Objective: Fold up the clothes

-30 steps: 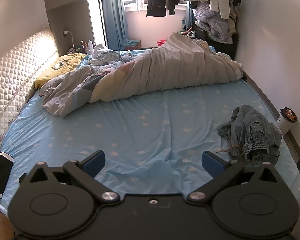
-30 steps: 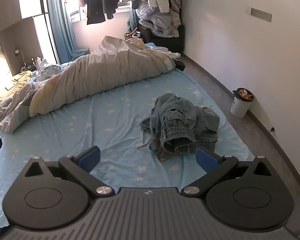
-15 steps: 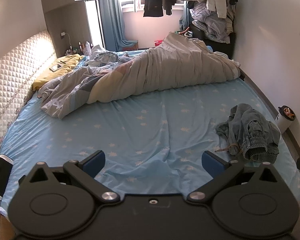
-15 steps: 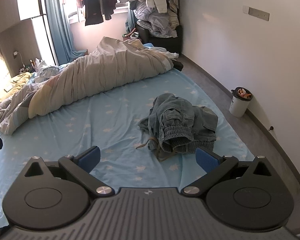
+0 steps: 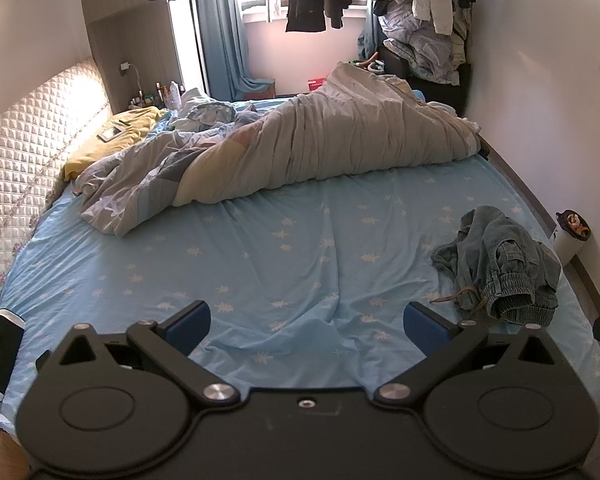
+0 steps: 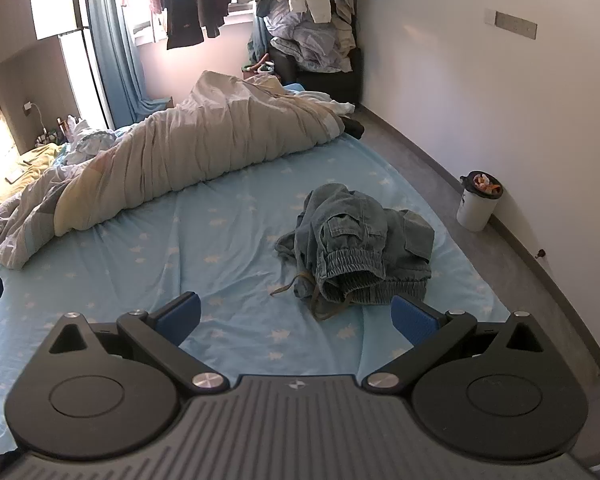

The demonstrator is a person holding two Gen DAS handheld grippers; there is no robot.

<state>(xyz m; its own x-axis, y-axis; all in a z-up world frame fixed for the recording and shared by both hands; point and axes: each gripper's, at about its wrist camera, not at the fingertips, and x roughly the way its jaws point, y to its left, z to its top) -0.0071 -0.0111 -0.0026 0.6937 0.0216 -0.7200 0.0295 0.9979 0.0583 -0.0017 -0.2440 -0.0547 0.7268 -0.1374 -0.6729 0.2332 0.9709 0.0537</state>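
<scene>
A crumpled pair of grey-green denim trousers (image 6: 356,244) with an elastic waistband and a brown drawstring lies on the light blue bed sheet (image 6: 228,248), near the bed's right edge. It also shows at the right of the left wrist view (image 5: 500,268). My right gripper (image 6: 296,316) is open and empty, held above the sheet just short of the trousers. My left gripper (image 5: 306,324) is open and empty, over the bare sheet (image 5: 260,272) to the left of the trousers.
A rolled grey duvet (image 5: 300,152) lies across the far half of the bed. A yellow pillow (image 5: 108,140) sits by the quilted headboard (image 5: 24,168). A white bin (image 6: 478,204) stands on the floor by the right wall. Clothes hang at the window (image 6: 188,8).
Both grippers have pulled back and risen slightly, so the bed and trousers look a little farther away. Both stay open and the trousers have not moved.
</scene>
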